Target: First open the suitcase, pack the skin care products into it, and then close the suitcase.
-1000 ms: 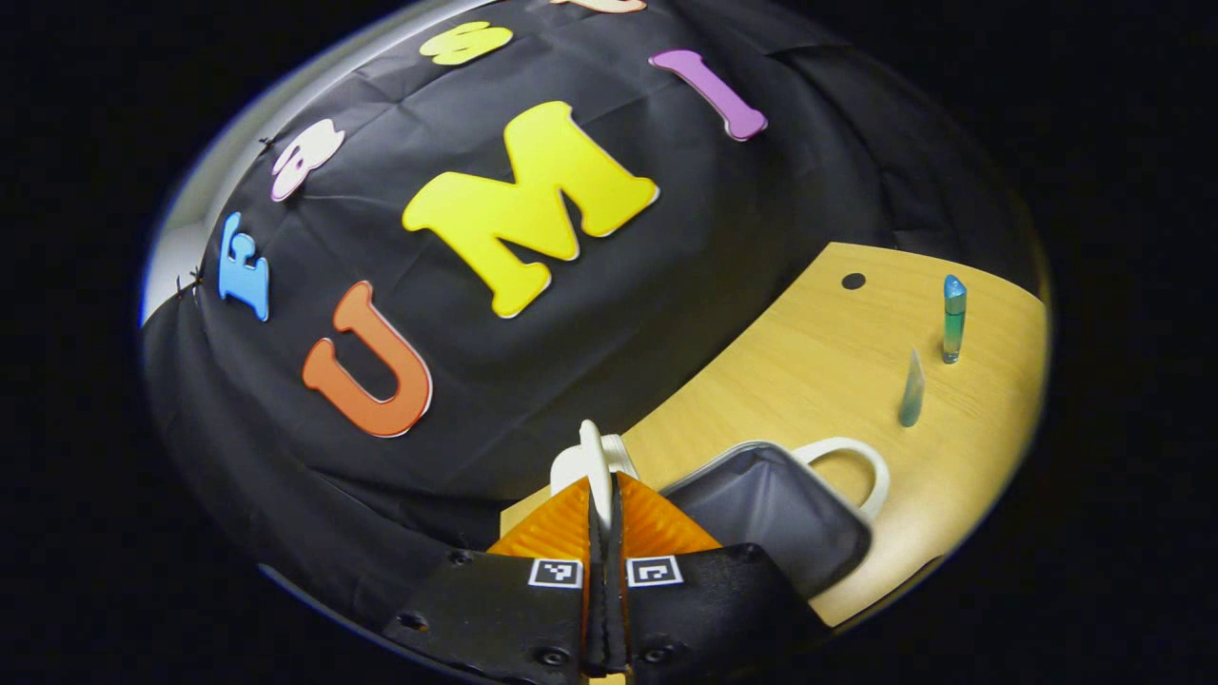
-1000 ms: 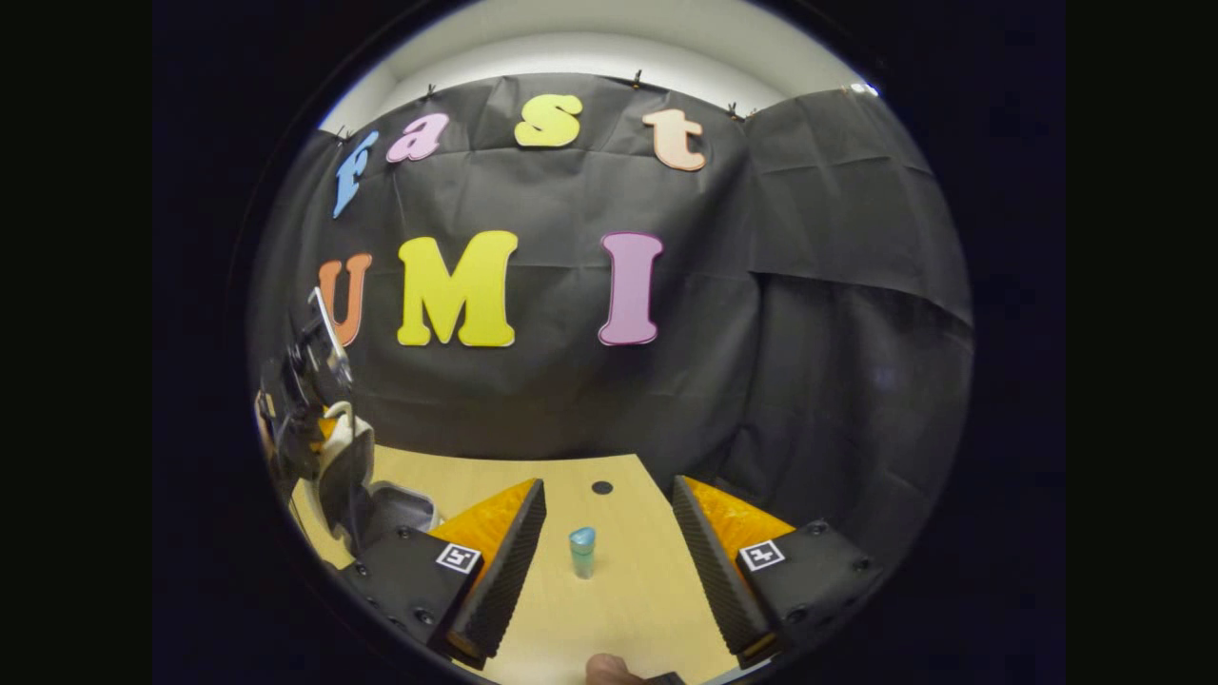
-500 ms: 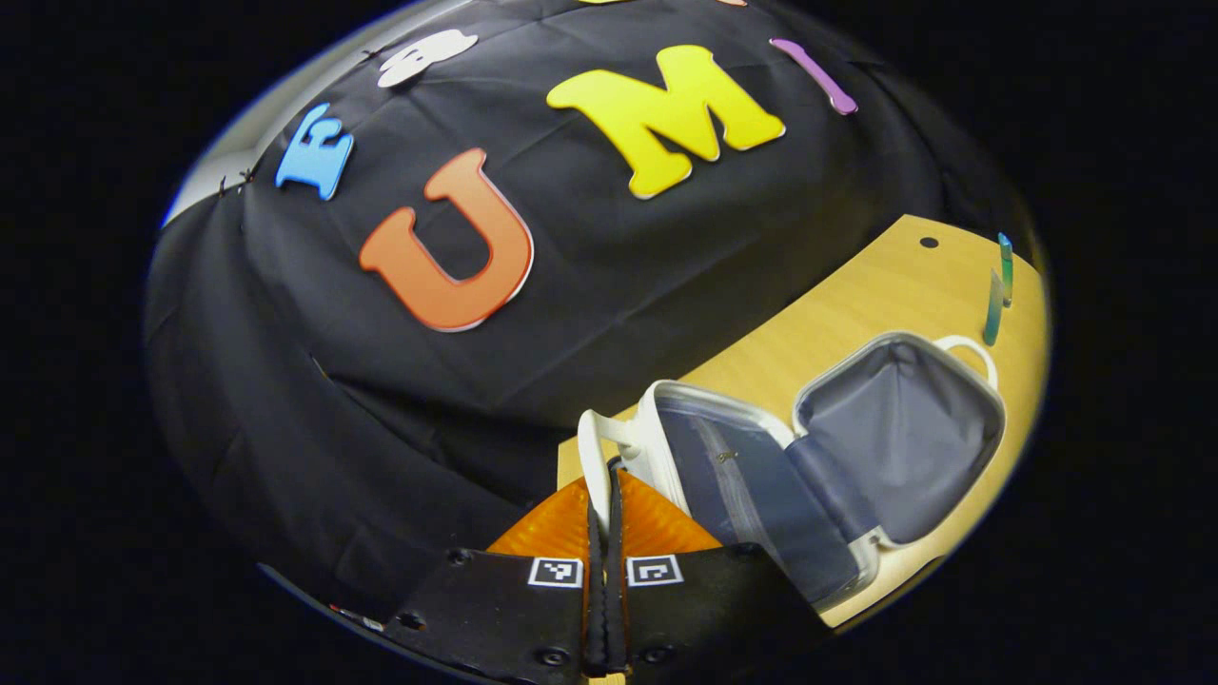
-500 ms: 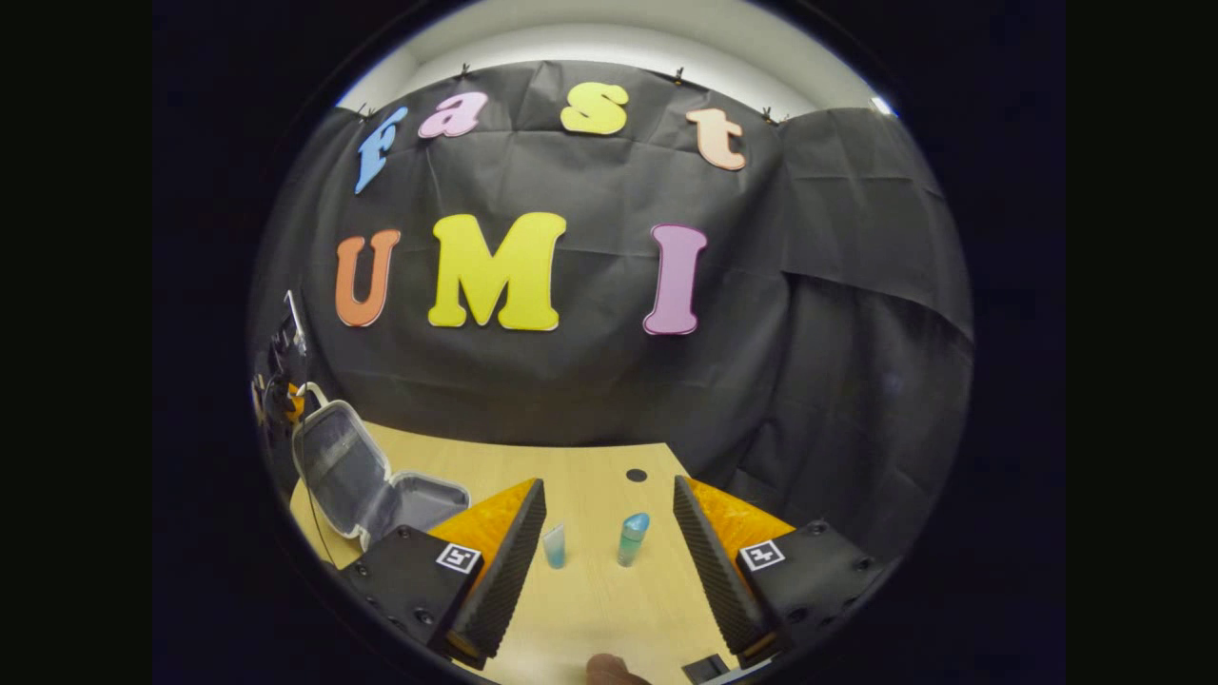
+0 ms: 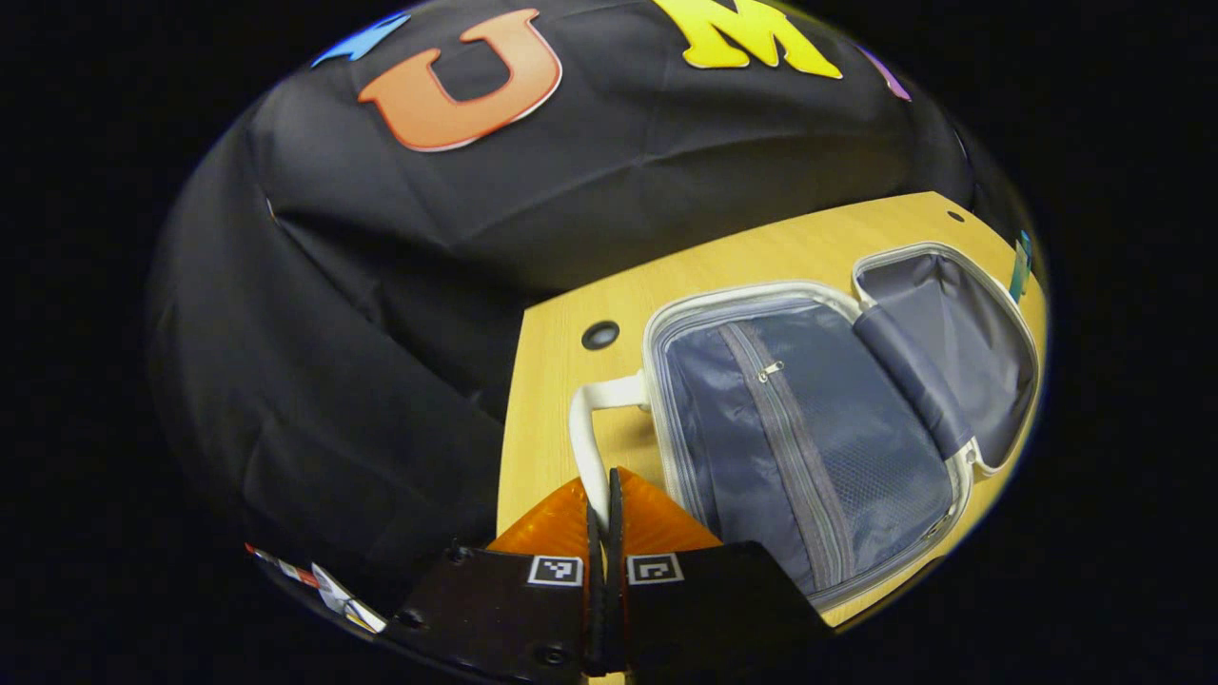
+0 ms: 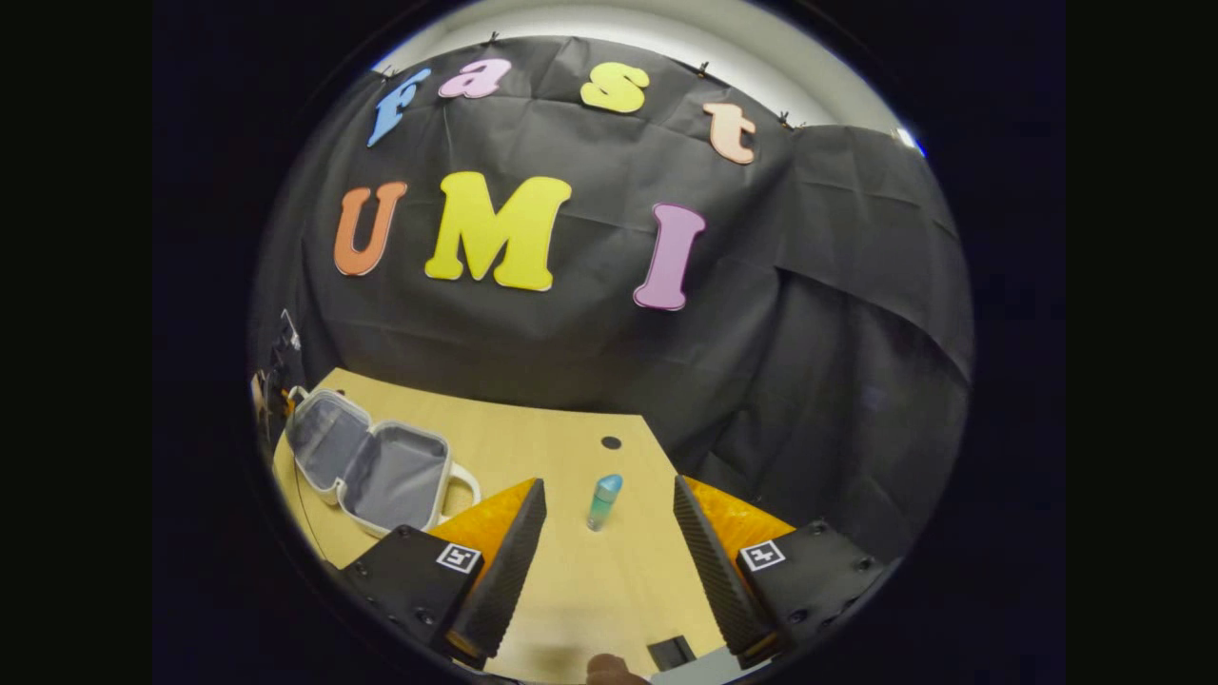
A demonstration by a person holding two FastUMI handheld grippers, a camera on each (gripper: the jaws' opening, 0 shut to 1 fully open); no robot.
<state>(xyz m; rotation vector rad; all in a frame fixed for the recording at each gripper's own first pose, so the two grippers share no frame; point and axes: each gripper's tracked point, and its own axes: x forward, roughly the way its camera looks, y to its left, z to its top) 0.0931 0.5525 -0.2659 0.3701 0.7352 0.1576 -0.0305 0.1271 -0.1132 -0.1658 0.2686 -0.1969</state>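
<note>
While the suitcase lies open: both halves of the suitcase (image 5: pixel 818 419) rest flat on the wooden table (image 5: pixel 552 409), grey lining facing up.
Suitcase position: in the right gripper view the suitcase (image 6: pixel 371 466) sits near the table's left edge, its far half toward the back-left corner.
Lining: a zipped mesh panel (image 5: pixel 809 447) covers the nearer half in the left gripper view.
Left gripper: the left gripper (image 5: pixel 601 495) has its jaws pressed together on the white handle (image 5: pixel 585 438) of the nearer half.
Right gripper: the right gripper (image 6: pixel 601 533) hovers over the table (image 6: pixel 571 590) with its jaws spread wide, gripping nothing.
Skin care products: a blue-capped teal bottle (image 6: pixel 603 501) stands upright on the table ahead of the spread fingers, well apart from the suitcase; a teal item (image 5: pixel 1020 266) peeks past the far half's rim.
Table details: a dark round hole (image 5: pixel 599 334) sits near the handle; another hole (image 6: pixel 611 442) lies near the table's back edge.
</note>
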